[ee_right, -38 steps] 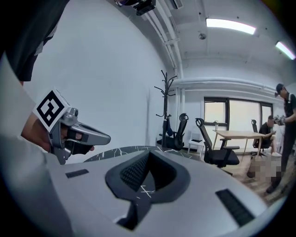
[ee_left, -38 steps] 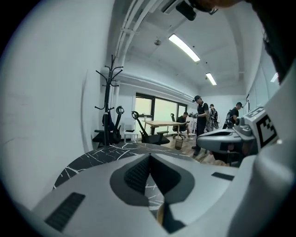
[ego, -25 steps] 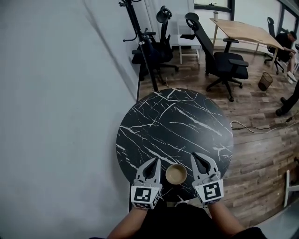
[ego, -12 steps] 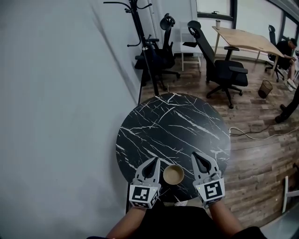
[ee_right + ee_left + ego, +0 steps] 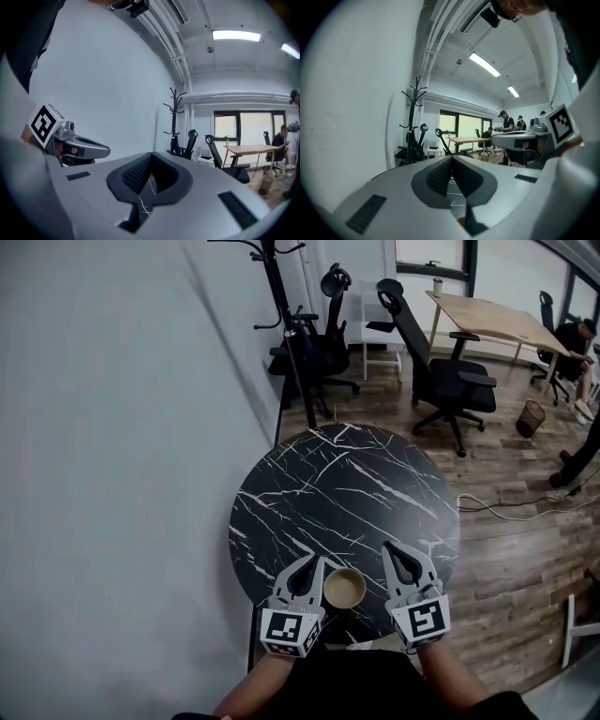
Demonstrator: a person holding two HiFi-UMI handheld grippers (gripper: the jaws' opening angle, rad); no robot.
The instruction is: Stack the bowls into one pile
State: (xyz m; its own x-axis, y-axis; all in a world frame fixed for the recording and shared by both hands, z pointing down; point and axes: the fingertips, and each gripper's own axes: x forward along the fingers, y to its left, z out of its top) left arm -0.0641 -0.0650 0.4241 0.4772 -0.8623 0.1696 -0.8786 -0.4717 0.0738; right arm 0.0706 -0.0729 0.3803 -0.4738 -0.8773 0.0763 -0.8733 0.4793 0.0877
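Bowls (image 5: 344, 588), seen from above as a single tan rim, sat at the near edge of the round black marble table (image 5: 347, 474), between the two grippers. The left gripper (image 5: 311, 563) was just beside them on one side and the right gripper (image 5: 388, 549) just beside them on the other. Both grippers had their jaws pressed together with nothing held between them.
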